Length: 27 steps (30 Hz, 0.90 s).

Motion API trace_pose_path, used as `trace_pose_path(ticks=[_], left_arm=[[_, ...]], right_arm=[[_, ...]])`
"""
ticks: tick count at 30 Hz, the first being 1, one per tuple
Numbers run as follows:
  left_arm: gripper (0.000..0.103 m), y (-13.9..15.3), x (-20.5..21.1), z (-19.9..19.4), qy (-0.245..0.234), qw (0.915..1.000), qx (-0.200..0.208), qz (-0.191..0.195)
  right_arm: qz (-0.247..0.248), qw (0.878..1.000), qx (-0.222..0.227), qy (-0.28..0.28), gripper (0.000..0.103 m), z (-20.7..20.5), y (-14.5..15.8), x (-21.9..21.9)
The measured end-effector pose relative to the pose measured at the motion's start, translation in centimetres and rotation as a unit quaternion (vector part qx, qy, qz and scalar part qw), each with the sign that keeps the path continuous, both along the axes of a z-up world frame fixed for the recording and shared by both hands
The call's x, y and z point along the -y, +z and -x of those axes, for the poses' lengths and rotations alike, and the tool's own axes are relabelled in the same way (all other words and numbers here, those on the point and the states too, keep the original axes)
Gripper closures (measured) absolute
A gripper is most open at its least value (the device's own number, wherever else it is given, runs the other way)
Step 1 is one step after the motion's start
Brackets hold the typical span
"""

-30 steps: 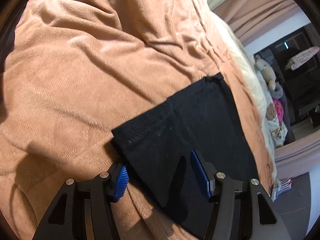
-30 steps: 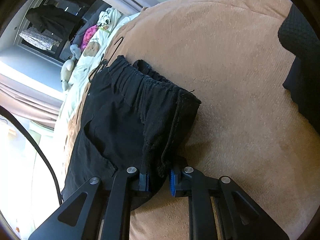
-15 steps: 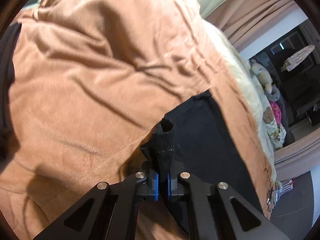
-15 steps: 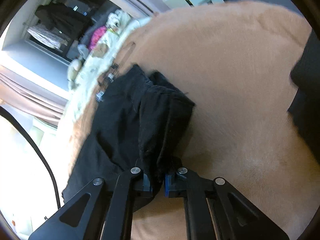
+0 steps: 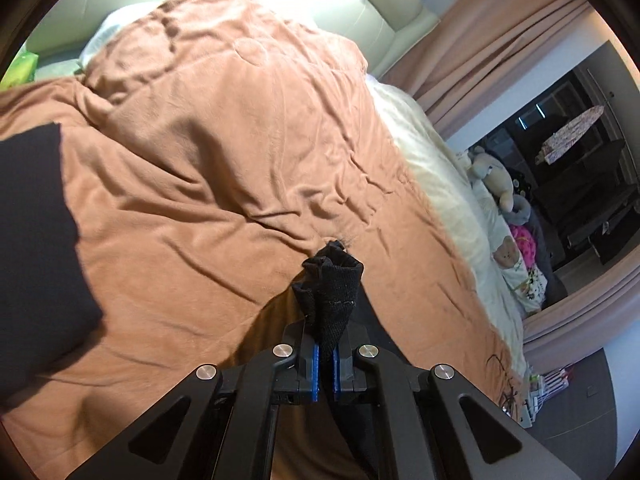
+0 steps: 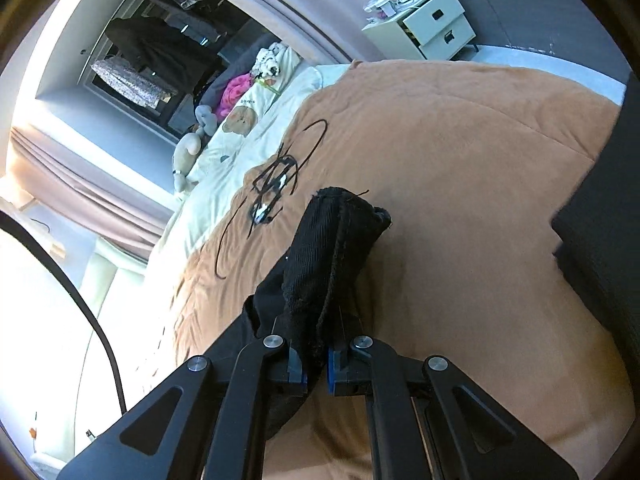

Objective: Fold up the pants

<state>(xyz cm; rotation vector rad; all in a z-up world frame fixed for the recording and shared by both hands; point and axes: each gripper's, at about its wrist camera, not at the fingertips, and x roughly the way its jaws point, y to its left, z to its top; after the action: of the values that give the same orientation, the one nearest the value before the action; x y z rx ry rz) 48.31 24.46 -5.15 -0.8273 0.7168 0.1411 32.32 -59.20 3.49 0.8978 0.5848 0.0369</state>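
Two tongs, one in each of the person's hands, each pinch a bunch of black pants above a bed covered with a rumpled tan blanket [image 5: 224, 184].

Left tongs [image 5: 325, 364]: the blue pads [image 5: 316, 366] are closed tight on a narrow tuft of the pants [image 5: 332, 292], which sticks up just ahead of the tips. More black cloth hangs down below the tongs, out of clear sight. Far ahead and to the right of the tips lie a cream quilt [image 5: 440, 168] and soft toys [image 5: 500, 184]. At the left edge of this view a dark shape, too blurred to identify, blocks part of the blanket.

Right tongs [image 6: 316, 370]: the pads are shut on a thicker, folded wad of the same pants [image 6: 332, 264], with corded fabric rising ahead of the tips and a fold drooping to the left beneath them. Ahead and to the left, a tangle of black cord [image 6: 276, 184] rests on the blanket. Farther off stand a white drawer unit [image 6: 424, 28] and hanging clothes [image 6: 152, 48].
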Motion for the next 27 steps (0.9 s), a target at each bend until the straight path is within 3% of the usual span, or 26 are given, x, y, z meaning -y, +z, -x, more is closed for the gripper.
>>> trace_pose_path(ticks=[9,18,27], left_arm=[[0.099,1.8,-2.7,7.5,-0.004,1.0,0.0,0.003],[0.099,1.8,-5.1,15.3,-0.017,0.9998,-0.007,0.012],[0.098,1.4,-6.0,20.8,-0.032,0.9992,-0.014,0.018]], right_arm=[[-0.013,1.0,-0.014,0.005,0.101,4.8,1.4,0.4],[-0.016,1.0,-0.019,0.005,0.101,9.8,2.3,0.6],[-0.016,1.0,-0.019,-0.004,0.101,13.9,2.5,0.8]])
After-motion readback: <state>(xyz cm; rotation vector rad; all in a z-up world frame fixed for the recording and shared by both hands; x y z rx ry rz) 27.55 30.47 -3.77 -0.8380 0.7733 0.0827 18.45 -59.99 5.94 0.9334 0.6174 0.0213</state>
